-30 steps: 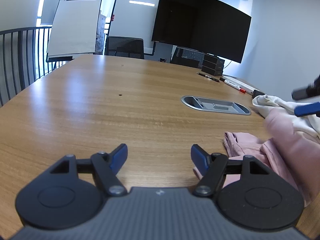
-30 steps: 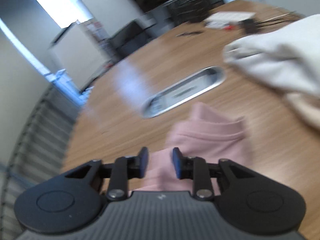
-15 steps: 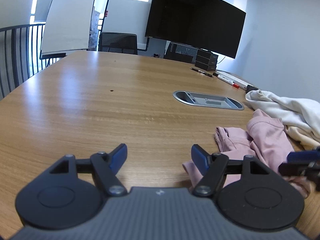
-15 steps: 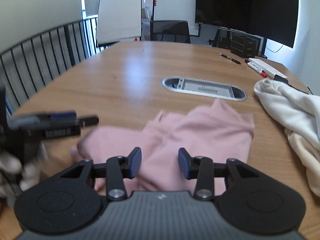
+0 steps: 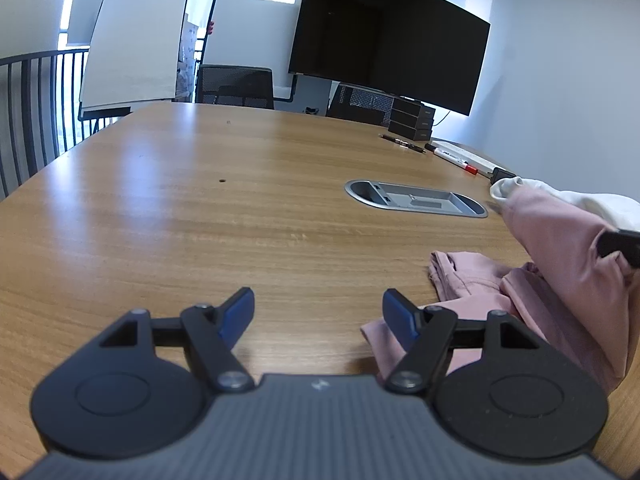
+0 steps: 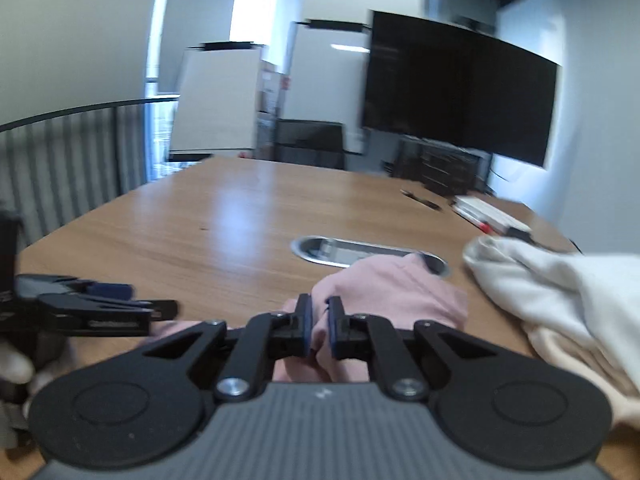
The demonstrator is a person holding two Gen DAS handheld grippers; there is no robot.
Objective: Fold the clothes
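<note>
A crumpled pink garment (image 5: 560,264) lies at the right of the wooden table (image 5: 200,220), one fold of it pulled up. In the right wrist view my right gripper (image 6: 319,328) has its jaws closing, and a pinch of the pink garment (image 6: 384,288) is squeezed between the blue pads. My left gripper (image 5: 318,312) is open above bare wood with nothing between its fingers. A corner of the pink cloth lies just under its right finger. The left gripper (image 6: 120,304) also shows at the left of the right wrist view. A white garment (image 6: 552,280) is heaped to the right of the pink one.
A metal cable port (image 5: 416,200) is set into the table beyond the clothes. Pens and markers (image 5: 452,156) lie at the far right edge. A large dark screen (image 5: 384,44), chairs, two whiteboards and a railing (image 5: 28,112) surround the table.
The right gripper swung in over the pink garment, levelled out, and its jaws closed on a fold, which now stands higher. The left gripper stayed where it was, still open.
</note>
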